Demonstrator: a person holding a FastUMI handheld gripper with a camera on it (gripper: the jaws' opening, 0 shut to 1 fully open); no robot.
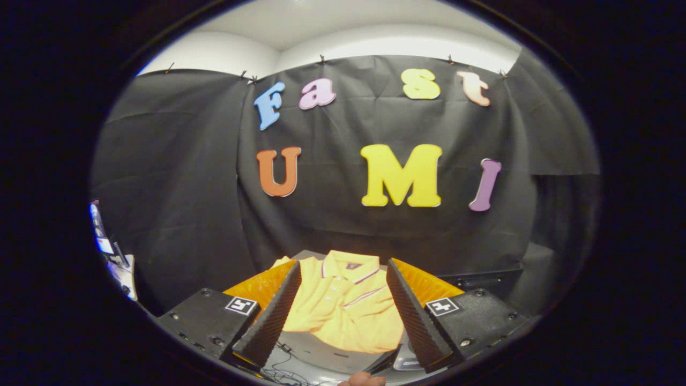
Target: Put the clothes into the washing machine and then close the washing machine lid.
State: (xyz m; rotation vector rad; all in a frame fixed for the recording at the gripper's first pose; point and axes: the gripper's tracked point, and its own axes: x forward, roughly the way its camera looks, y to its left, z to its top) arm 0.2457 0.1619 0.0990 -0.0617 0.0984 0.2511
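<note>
At the near end of the view, the hand-held gripper [343, 316] has its 2 fingers spread wide, holding nothing. Ridged inner faces on both fingers [270, 319], angled outward away from each other. Each finger block carries 1 small square black-and-white marker tag [240, 305] on top.

Between the fingers and just ahead of them: yellow short-sleeved polo shirt [343, 305] with a collar trimmed in dark and white stripes, same stripe across the chest, small buttons down the placket. It lies flat, collar at the far end, slightly rumpled toward the near hem. Neither finger touches it as far as I can tell; the fingers flank it with a gap on both sides.

Shirt rests on a grey flat surface [332, 356], near hem hanging close to the edge; cannot tell if that surface is a bench or a machine top. Thin dark cables [281, 370] run under the near end by the left finger. A fingertip of the person's hand [363, 379] shows right below the gripper.

Beyond the shirt: black wrinkled cloth booth wall [187, 187], clipped along its top edge, white wall [375, 45] above it. Some blurred white and blue items [107, 246] far off to the left, too small to identify.
</note>
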